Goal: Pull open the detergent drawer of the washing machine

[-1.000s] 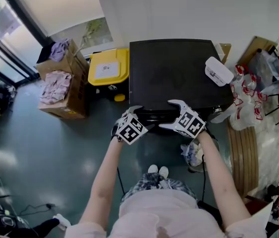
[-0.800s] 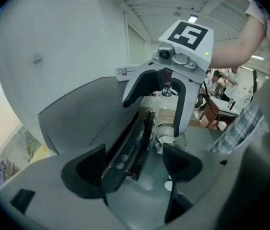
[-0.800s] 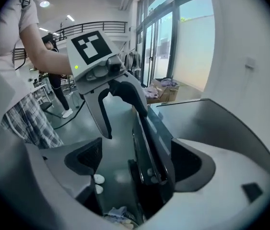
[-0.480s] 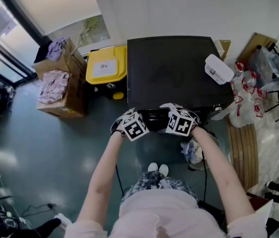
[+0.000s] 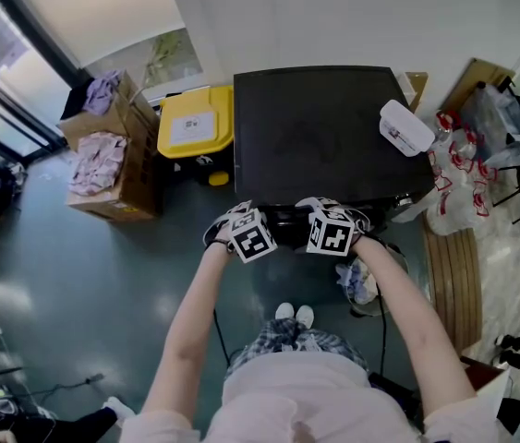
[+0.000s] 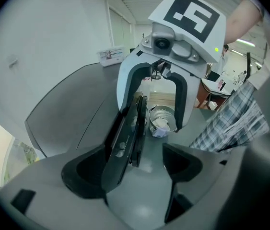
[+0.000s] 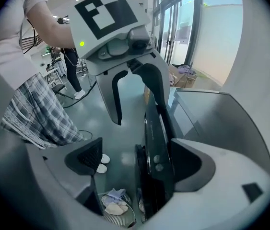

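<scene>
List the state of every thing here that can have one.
left gripper: open, washing machine front panel between jaws.
right gripper: open, same panel between jaws.
detergent drawer: cannot tell, open or shut.
yellow bin: lid shut.
cardboard box: open, clothes inside.
wire basket: holds crumpled scraps.

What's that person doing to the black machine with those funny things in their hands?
A person stands at a black washing machine with a tool in each hand. The left tool and the right tool are both at its top front edge, jaws apart, with the dark front panel between them. Neither has closed on anything yet.
</scene>
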A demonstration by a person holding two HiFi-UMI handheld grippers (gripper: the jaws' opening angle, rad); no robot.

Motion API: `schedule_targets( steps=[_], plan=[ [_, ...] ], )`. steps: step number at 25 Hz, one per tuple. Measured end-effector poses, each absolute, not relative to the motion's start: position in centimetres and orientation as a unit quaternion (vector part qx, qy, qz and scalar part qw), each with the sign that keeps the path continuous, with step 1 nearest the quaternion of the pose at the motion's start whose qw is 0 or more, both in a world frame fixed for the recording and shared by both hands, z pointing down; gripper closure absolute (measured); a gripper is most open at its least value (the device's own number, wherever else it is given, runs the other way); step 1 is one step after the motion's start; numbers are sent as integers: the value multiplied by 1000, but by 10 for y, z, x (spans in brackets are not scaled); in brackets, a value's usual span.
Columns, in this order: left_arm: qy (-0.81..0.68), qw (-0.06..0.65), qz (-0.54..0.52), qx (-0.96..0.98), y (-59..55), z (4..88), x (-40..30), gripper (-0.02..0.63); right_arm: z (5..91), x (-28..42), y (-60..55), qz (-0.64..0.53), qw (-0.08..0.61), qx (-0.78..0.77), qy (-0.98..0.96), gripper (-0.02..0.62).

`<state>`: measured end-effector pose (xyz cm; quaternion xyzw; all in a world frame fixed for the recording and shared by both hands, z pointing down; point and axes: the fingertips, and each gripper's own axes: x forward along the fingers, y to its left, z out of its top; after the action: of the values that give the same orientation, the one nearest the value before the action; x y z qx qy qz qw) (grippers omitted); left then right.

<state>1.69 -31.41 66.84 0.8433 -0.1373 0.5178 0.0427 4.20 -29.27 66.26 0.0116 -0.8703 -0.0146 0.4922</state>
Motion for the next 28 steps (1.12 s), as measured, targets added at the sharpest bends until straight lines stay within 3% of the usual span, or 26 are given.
schedule_targets(
  steps=[6,10,17,22,28],
  plan=[
    [-128,29,530,838,-314,669,16,227,668,42,-297,-40,514,12,-857,162],
    [-128,15,548,826,-312,672,15,235,669,46,-312,-86,528,42,-844,299],
    [-161,-26,558,814,-323,673,9,362,668,41,-325,-123,544,87,-826,410],
    [-178,-53,565,804,-329,674,8,393,665,39,-327,-135,552,106,-816,443],
    [-194,-82,570,794,-339,670,7,482,665,40,-330,-150,563,125,-803,464]
  ],
)
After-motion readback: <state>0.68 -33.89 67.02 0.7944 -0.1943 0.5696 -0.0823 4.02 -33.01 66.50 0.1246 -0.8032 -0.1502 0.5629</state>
